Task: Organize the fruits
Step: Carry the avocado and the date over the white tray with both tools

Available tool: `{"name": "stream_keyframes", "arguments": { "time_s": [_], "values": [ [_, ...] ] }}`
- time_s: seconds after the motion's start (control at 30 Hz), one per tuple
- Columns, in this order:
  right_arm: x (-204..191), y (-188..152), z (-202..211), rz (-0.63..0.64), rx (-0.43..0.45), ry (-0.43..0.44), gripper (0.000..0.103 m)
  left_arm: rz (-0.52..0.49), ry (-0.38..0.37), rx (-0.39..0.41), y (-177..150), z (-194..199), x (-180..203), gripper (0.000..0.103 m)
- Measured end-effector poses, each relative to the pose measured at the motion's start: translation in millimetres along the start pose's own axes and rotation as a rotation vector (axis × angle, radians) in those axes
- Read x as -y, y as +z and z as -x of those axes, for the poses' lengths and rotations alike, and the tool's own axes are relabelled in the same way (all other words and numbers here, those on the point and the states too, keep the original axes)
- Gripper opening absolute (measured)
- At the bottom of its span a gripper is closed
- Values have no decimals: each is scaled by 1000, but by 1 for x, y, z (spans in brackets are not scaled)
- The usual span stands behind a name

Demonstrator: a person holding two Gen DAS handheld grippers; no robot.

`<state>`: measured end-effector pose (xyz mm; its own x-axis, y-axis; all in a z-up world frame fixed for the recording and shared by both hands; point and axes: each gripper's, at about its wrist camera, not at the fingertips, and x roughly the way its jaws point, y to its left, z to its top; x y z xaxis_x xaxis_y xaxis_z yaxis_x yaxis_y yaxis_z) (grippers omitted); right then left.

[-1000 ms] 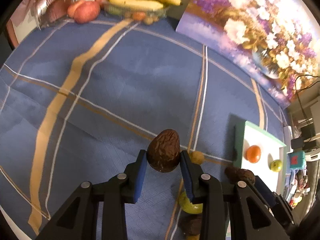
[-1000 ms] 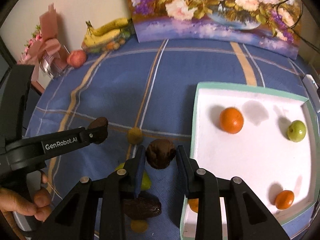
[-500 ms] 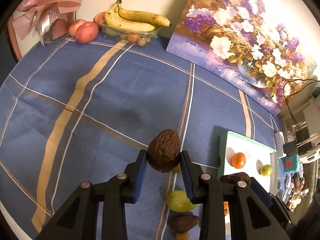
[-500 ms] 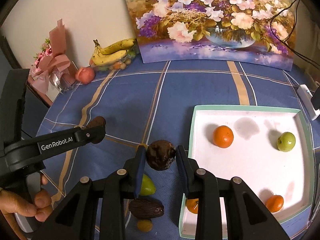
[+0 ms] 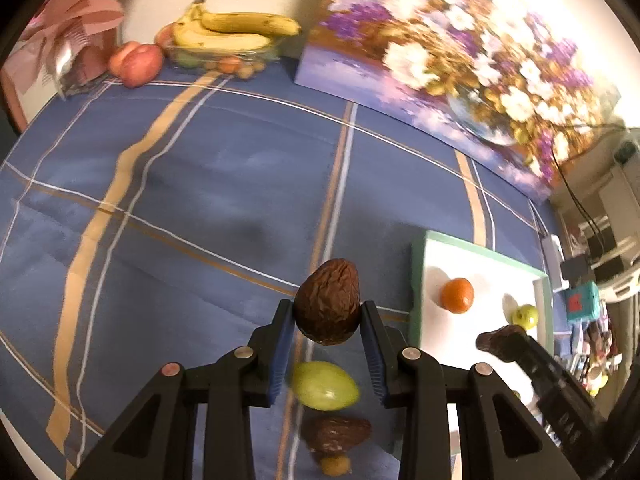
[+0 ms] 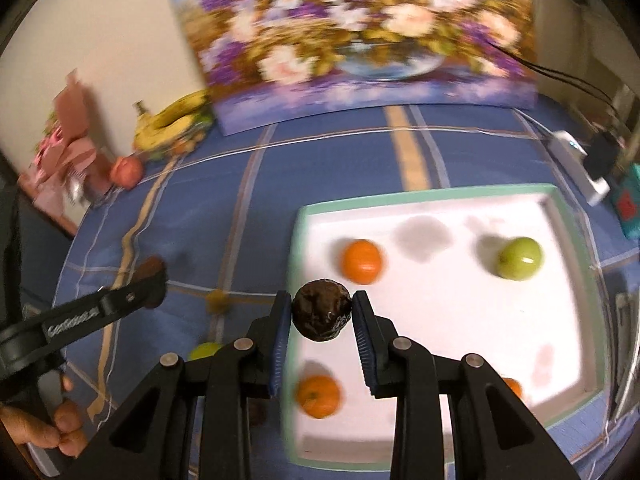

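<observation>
The left gripper had its jaws closed on a wrinkled brown avocado, pinched at its broad lower part between the blue pads, with the narrow end pointing up and away. It hung above the blue plaid tablecloth, to the left of the white tray. Below the held fruit, on the cloth left of the tray, lay a green fruit, nearer the camera a second dark wrinkled fruit, and at the frame's bottom a small yellow-brown fruit.

The right gripper was clamped on a rounder dark brown fruit, gripped on both sides by its pads. It hovered over the tray's left edge; whether it touched the tray could not be told. Inside the tray, an orange sat just beyond the held fruit, another orange lay near the tray's near-left corner, a green apple rested toward the tray's far right, and a third orange showed partly behind the gripper's frame at the near right.

Left of the tray, a small yellowish fruit lay on the cloth. Far beyond the tray, against the wall, stood a flower painting, with bananas and a red apple to its left.
</observation>
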<state>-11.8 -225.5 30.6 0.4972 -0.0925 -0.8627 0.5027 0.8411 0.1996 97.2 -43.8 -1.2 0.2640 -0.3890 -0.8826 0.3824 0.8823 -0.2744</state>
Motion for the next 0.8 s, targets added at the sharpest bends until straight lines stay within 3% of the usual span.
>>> {"name": "stream_keyframes", "arguments": {
  "time_s": [0.33,0.8],
  "values": [
    [80,-3,13,-186,-19,-92,32,-138,-26,-41,-16,-10,56,36],
    [115,-1,35,-210,11,-173,32,-269,-15,-71,-39,-25,109,36]
  ]
}}
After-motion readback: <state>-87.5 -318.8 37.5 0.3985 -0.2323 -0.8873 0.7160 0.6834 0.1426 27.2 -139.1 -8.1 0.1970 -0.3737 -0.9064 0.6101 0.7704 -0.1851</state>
